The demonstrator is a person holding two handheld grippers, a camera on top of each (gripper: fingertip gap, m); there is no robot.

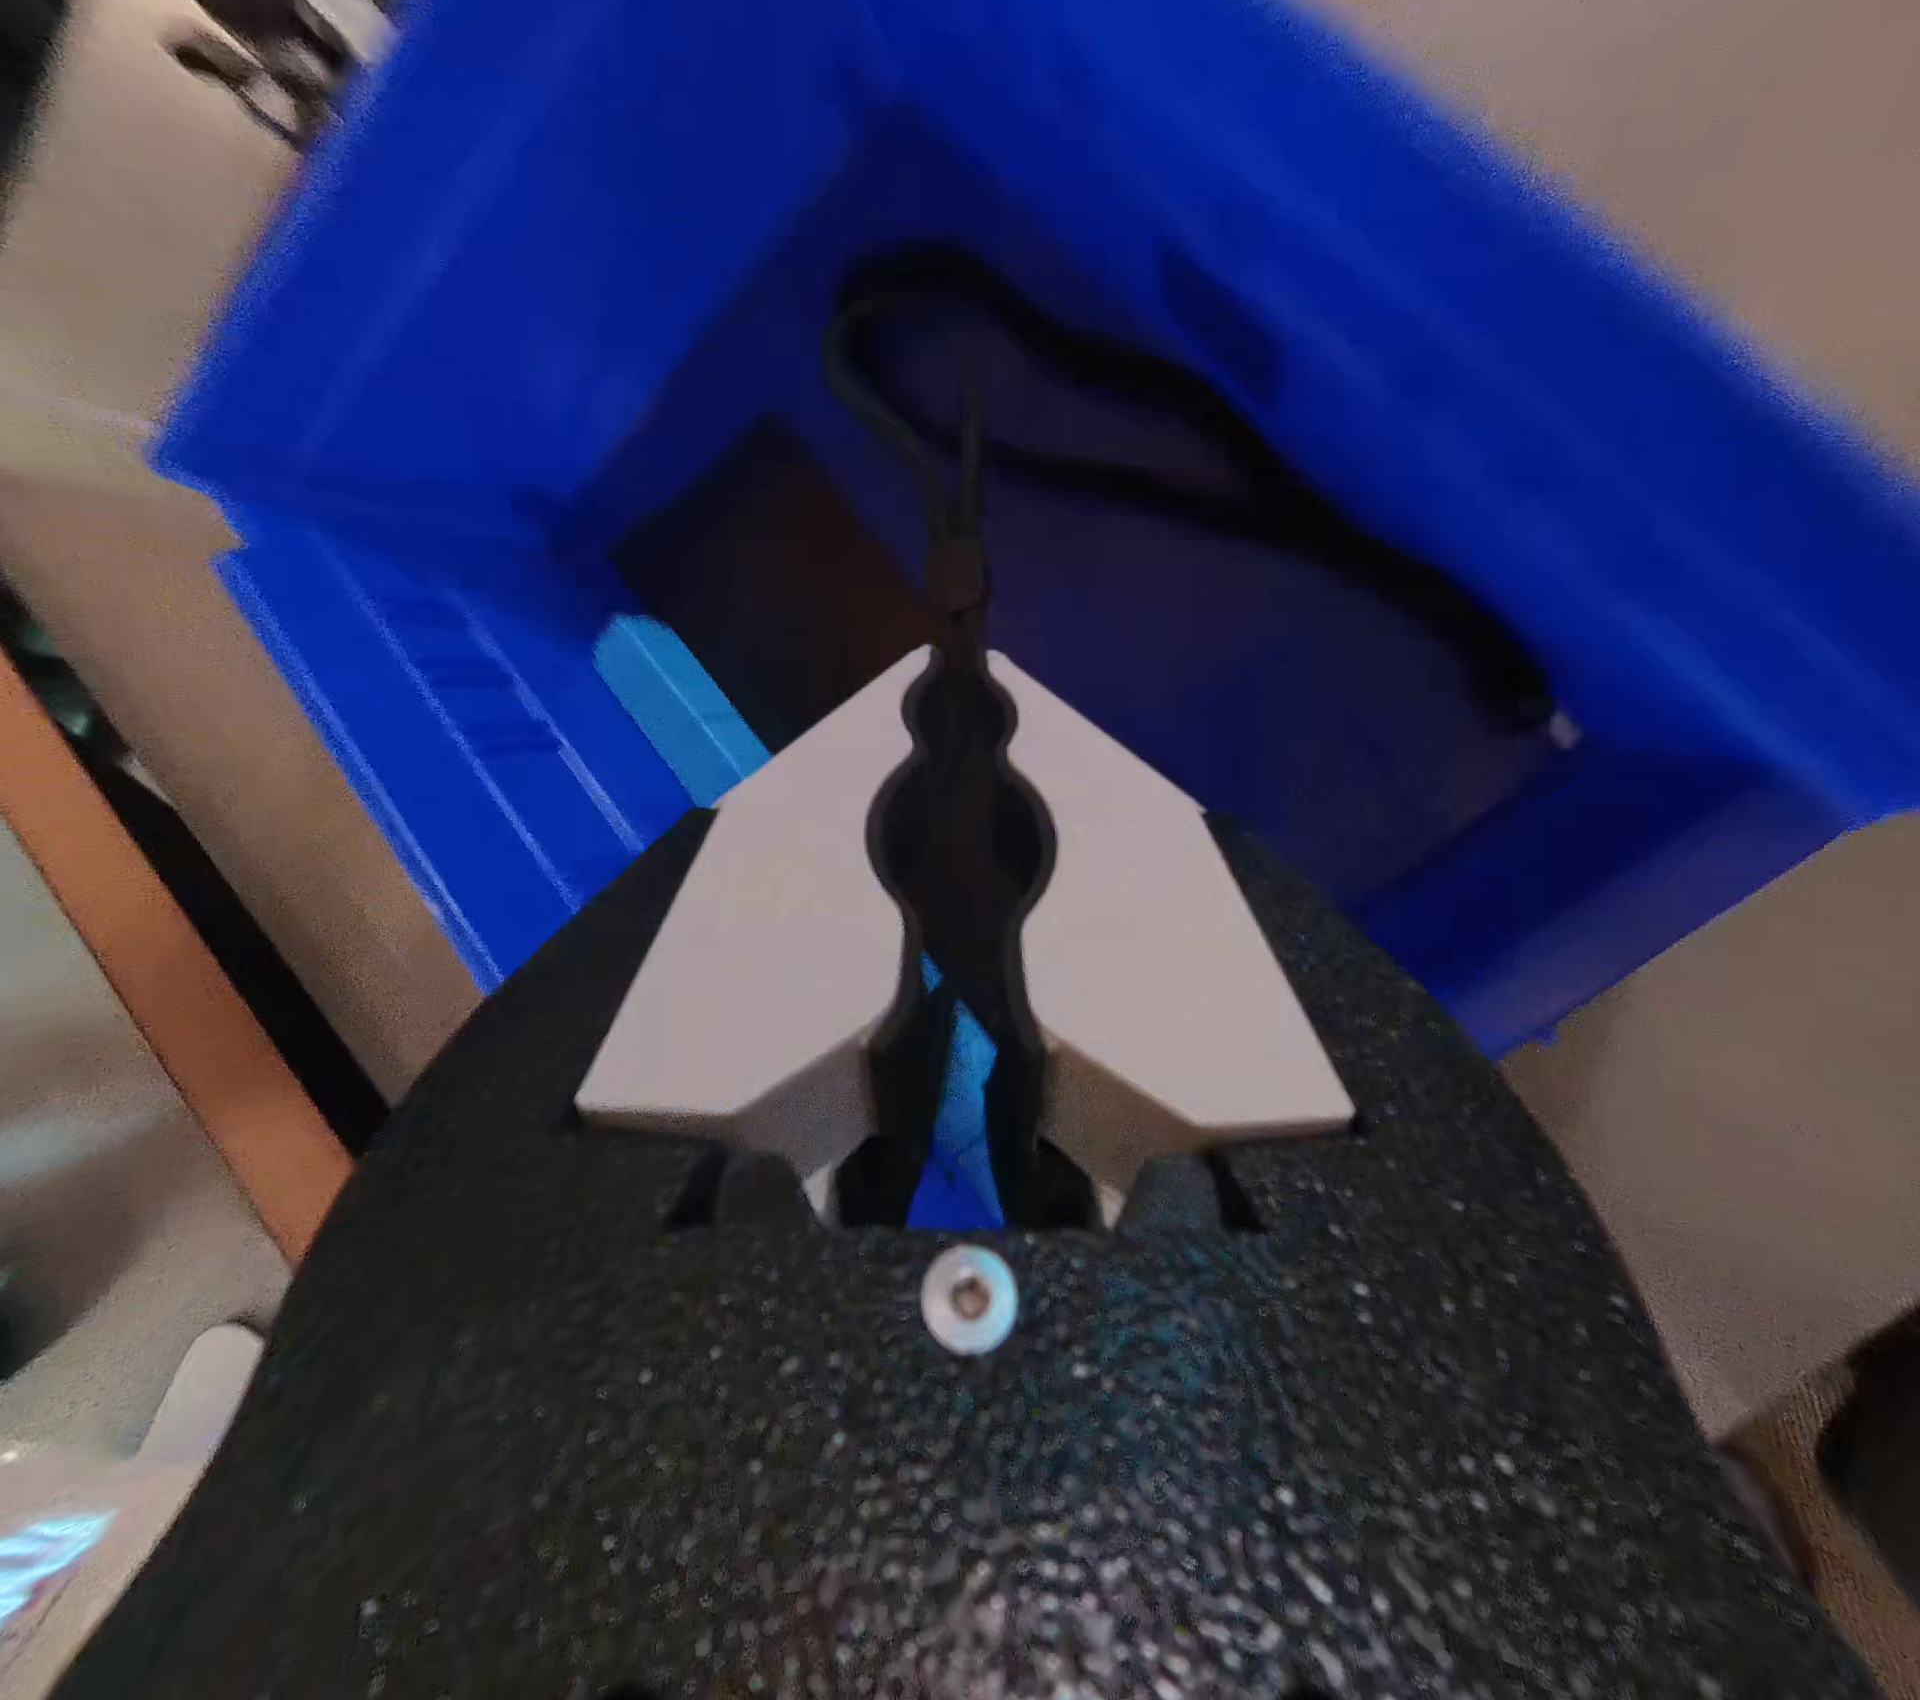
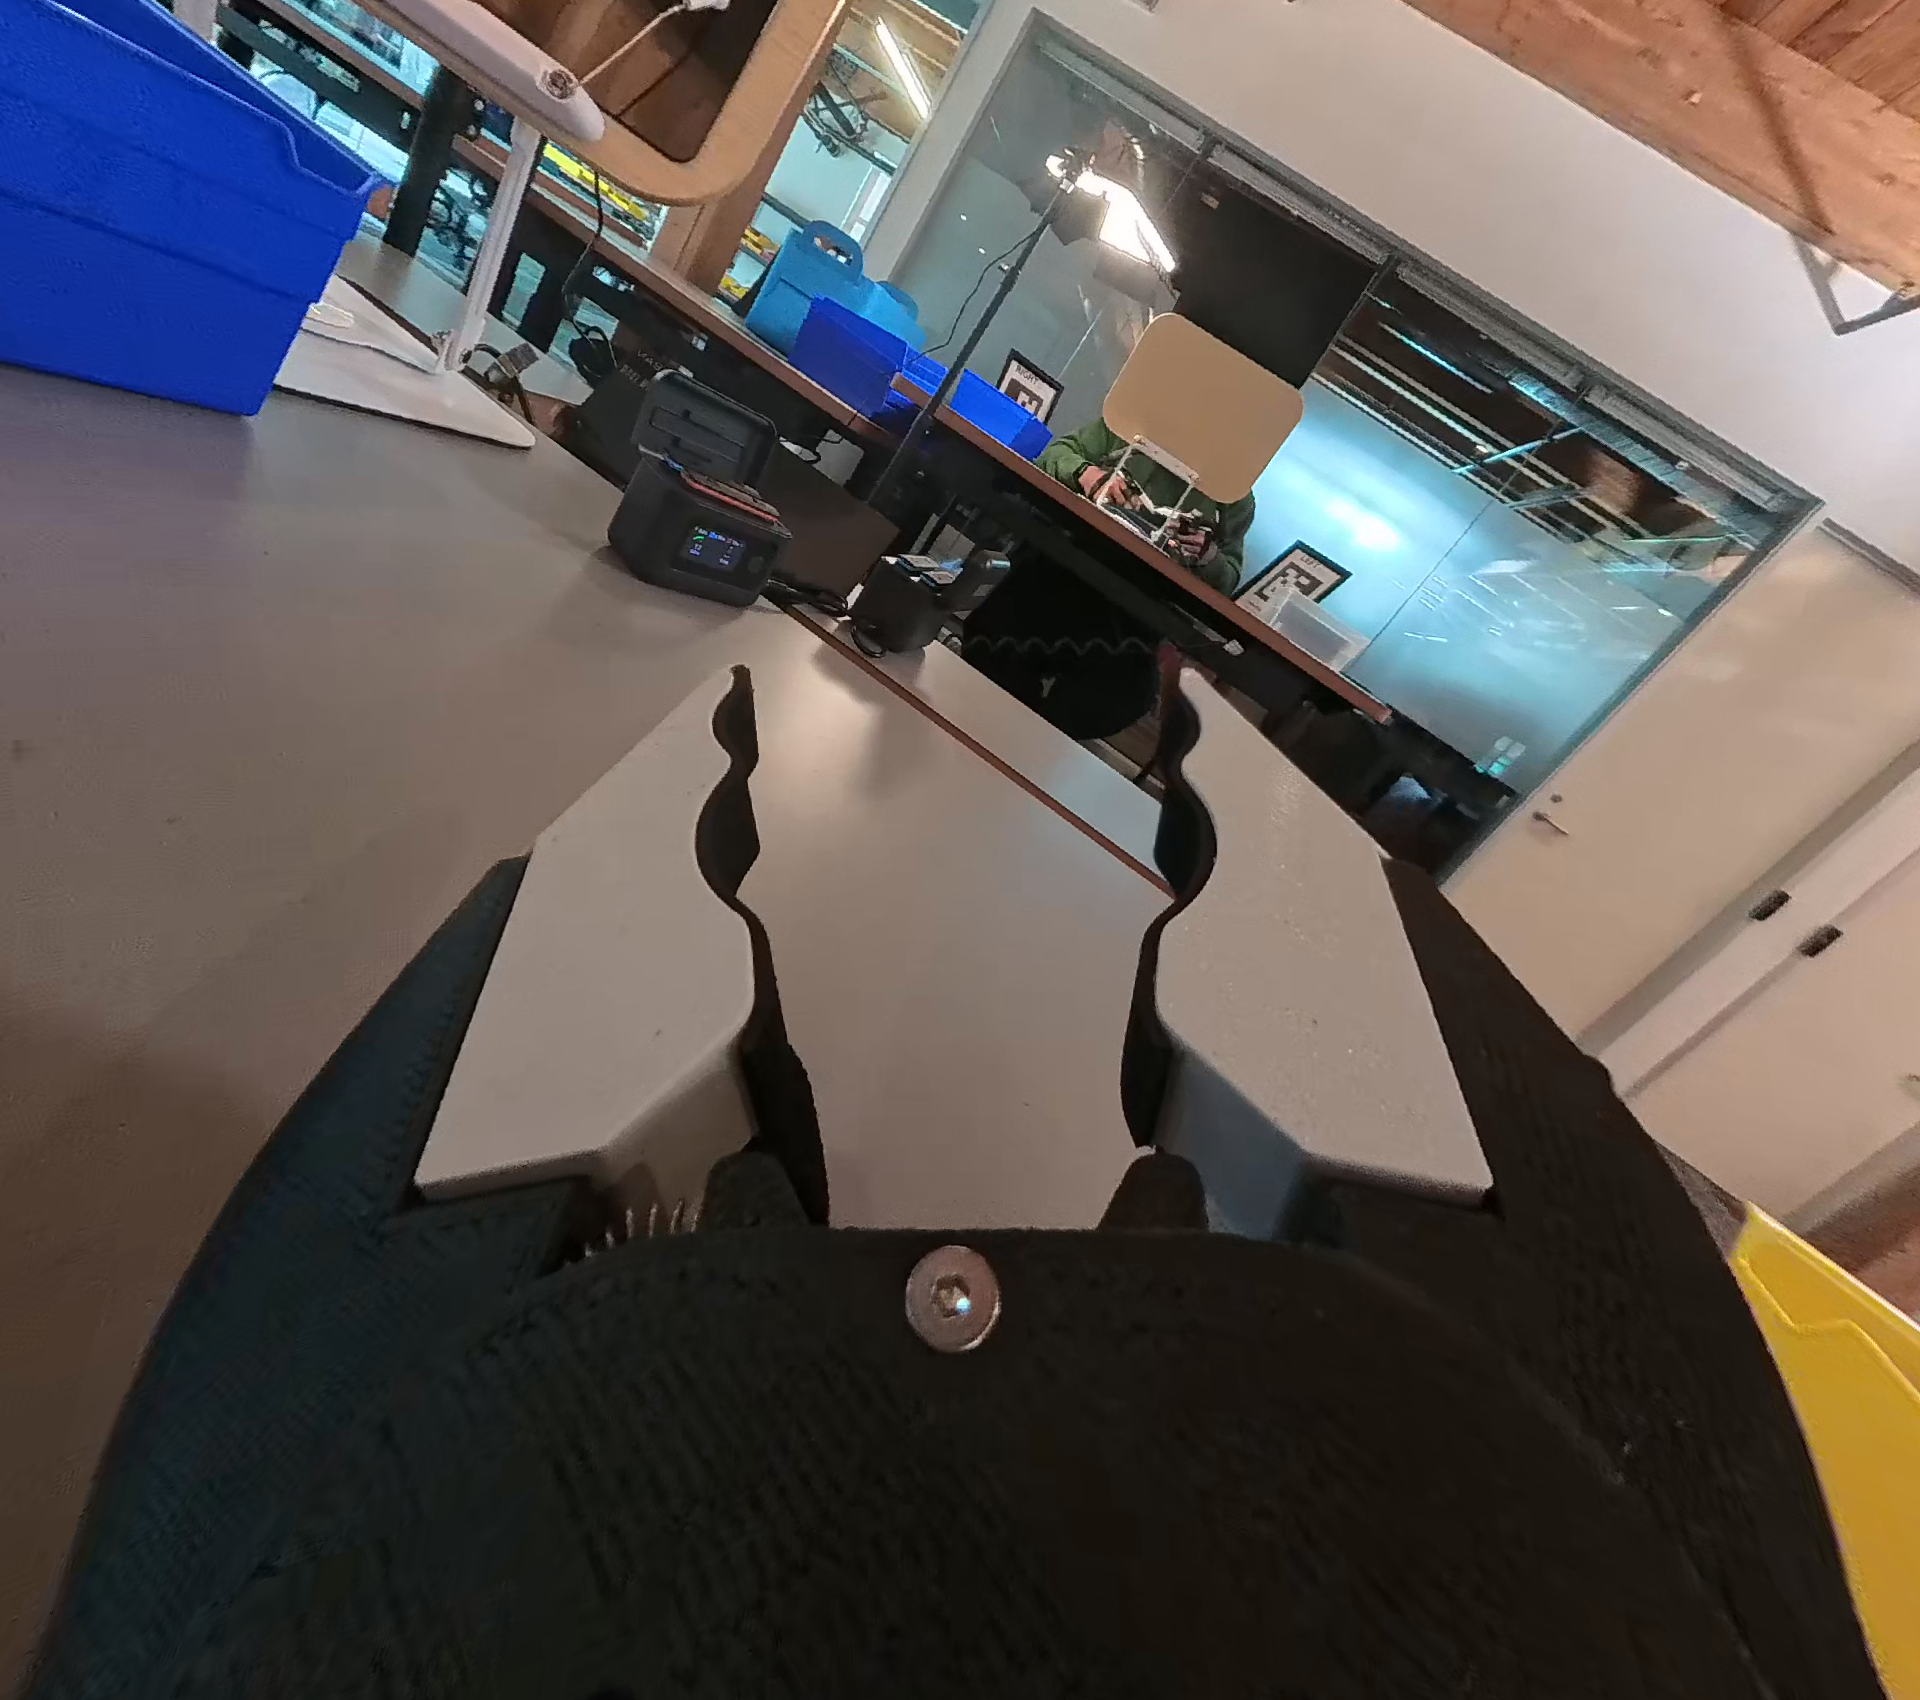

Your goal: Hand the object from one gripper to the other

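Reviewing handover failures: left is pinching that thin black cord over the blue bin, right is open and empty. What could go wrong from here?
1. The left gripper holds only the thin black cord at its fingertips; it may slip out.
2. The cord's loop trails into the blue bin and could snag when lifted.
3. The right gripper faces away over the table, so a thin, swinging cord may be a hard target.

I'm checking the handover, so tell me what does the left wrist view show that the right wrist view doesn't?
Only the left wrist view shows the left gripper shut on a thin black cord, above the inside of a blue bin holding a coiled black cable. Only the right wrist view shows the right gripper open and empty, a black charger box and a yellow bin. Both show blue bins on a grey table.
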